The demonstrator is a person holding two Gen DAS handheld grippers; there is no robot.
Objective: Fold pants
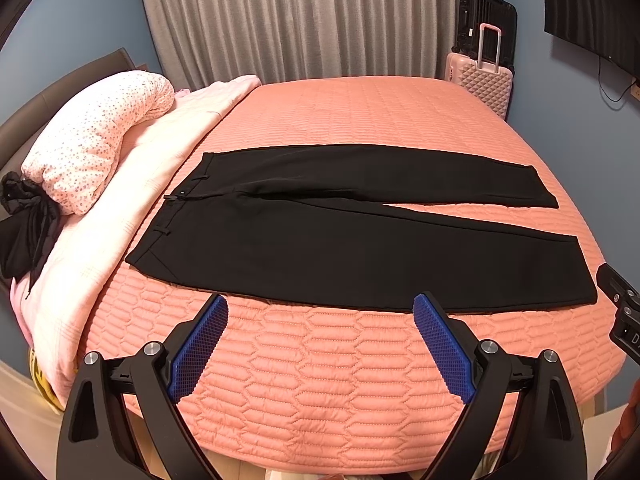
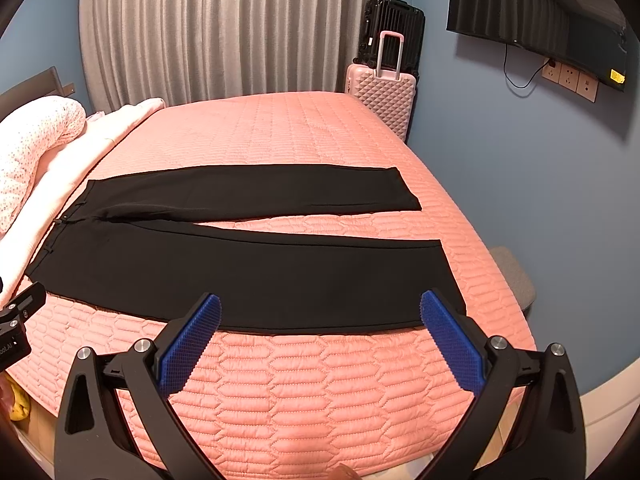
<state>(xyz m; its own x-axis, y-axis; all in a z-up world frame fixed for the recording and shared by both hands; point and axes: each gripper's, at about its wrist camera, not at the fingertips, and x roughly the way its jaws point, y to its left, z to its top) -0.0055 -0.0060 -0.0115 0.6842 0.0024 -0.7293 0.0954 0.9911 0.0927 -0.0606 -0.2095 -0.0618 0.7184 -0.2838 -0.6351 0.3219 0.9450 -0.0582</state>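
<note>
Black pants [image 1: 340, 232] lie flat and unfolded across the bed [image 1: 340, 380], waistband toward its left edge by the pink blanket [image 1: 132, 184], legs slightly parted toward the right edge. The left gripper [image 1: 320, 308] and right gripper [image 2: 320, 308] hover at the near edge, jaws spread apart, holding nothing.

Matt black cloth pants [image 1: 340, 240] lie on a quilted, stitched bedspread [image 1: 340, 380] (tool pads [image 1: 198, 350] look rubbery, ribbed)
</note>
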